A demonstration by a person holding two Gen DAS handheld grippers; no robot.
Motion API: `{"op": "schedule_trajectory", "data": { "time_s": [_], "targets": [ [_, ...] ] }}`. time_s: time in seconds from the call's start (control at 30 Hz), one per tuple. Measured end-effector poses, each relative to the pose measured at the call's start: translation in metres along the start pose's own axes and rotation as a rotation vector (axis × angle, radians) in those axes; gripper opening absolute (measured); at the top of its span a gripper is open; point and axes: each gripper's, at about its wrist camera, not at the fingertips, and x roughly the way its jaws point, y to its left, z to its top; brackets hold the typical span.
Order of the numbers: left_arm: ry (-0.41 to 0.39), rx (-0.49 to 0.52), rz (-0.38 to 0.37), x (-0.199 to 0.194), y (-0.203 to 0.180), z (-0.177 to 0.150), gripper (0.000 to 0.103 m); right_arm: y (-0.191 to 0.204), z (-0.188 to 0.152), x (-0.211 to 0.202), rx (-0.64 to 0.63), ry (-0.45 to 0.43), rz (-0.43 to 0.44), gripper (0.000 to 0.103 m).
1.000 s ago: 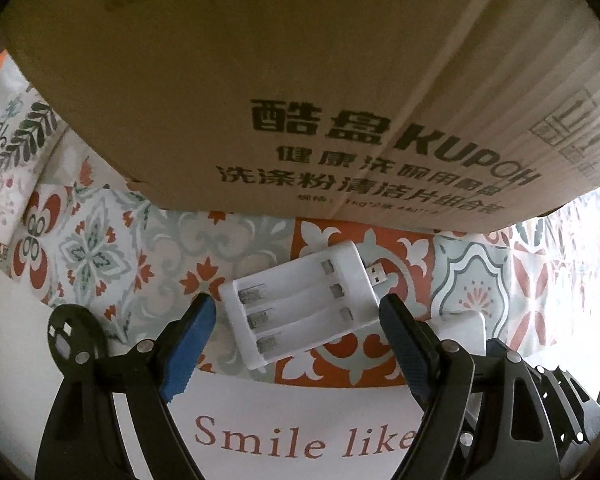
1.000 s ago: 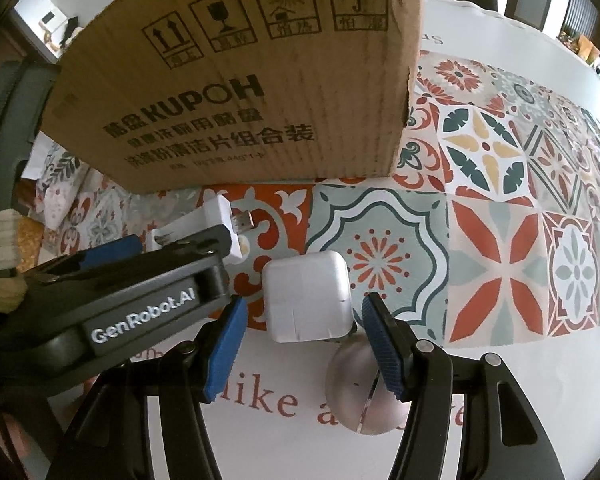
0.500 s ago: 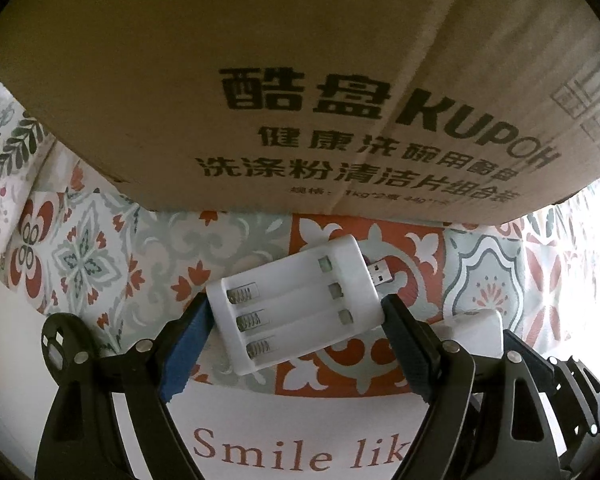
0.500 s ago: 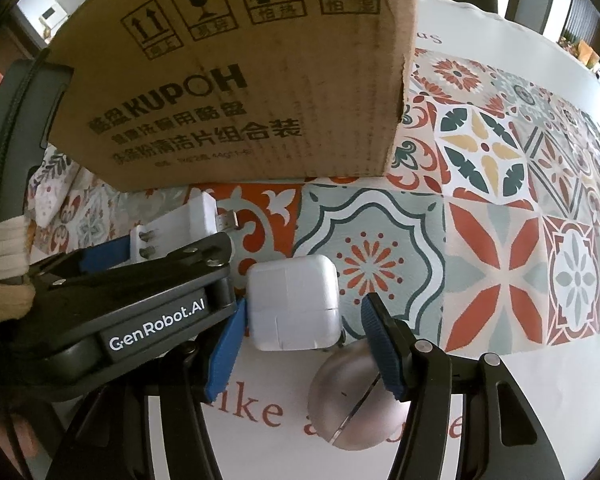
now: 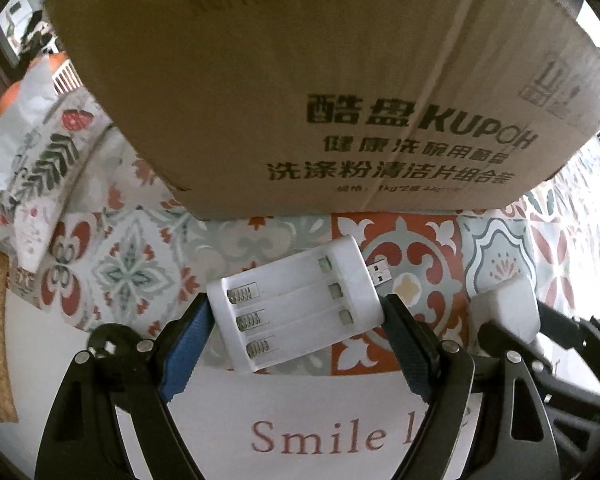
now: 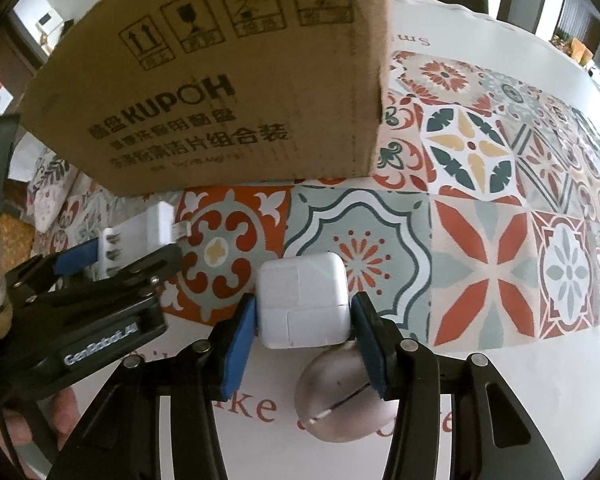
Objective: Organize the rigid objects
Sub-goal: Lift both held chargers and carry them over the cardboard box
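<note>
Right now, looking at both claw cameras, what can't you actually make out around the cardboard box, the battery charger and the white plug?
- Inside of the cardboard box: both views show only outer walls.
- Metal ball: right view; the white plug and the right claw cover part.
- Battery charger: in the right view, mostly behind the left claw.
- Small print on the box: too blurred.
- Tablecloth lettering: cut off by claws.

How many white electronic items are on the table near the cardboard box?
2. The battery charger lies between the left tool's fingers; the square power adapter sits between the right tool's closing fingers. The box may hide others.
</note>
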Motion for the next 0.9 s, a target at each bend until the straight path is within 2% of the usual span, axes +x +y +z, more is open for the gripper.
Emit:
{"op": "schedule_trajectory", "data": {
  "time_s": [0.47,0.6,0.9],
  "targets": [
    [-0.112,0.041,0.009,-0.058,0.015,-0.019,0.084,-0.005,-0.002,-0.047,-0.008,-0.092,-0.015,0.049],
    [-0.146,0.046,-0.012,-0.082,0.022,-0.023,0.084,0.005,-0.007,-0.063,-0.024,-0.126,-0.026,0.049],
    [-0.255,0.084,0.005,-0.123,0.03,-0.031,0.084,0.025,-0.017,-0.096,-0.042,-0.216,-0.051,0.049]
  ]
}}
